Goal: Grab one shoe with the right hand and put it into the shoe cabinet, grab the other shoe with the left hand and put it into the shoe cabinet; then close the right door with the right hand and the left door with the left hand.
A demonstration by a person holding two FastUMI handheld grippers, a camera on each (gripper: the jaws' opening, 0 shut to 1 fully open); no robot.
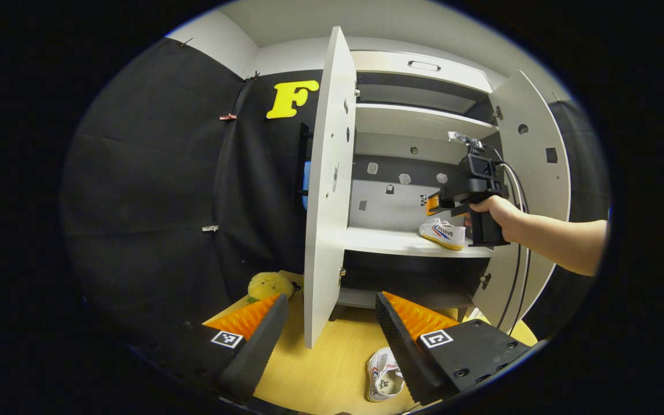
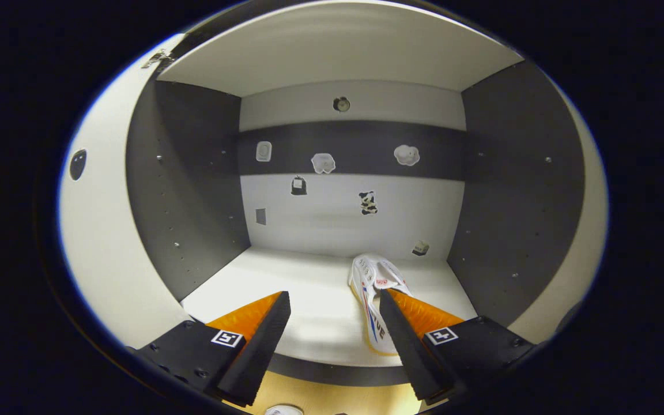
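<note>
Shoe (image 2: pixel 373 288) lies on shelf (image 2: pixel 309 288) — beside the right gripper's (image 2: pixel 335 314) parted jaws.

Shoe cabinet (image 1: pixel 412 121): white shelves and doors, dark grey side walls, back panel white with a dark band. Shoe on shelf (image 1: pixel 442 233): white, red and blue stripes, yellowish sole. Shoe on floor (image 1: pixel 383 376): white. Floor (image 1: pixel 326 369): light wood. Plush toy (image 1: pixel 270 285): yellow.

A white cabinet shelf (image 1: pixel 389 241) carries one white canvas shoe with red and blue stripes (image 1: pixel 442 233), lying toward its right end (image 2: pixel 379 300). Below, the light wooden floor (image 1: pixel 332 369) carries a second white shoe (image 1: pixel 384 374), lying in front of the cabinet, and a yellow plush toy (image 1: pixel 270 285) beside the open left door.
</note>
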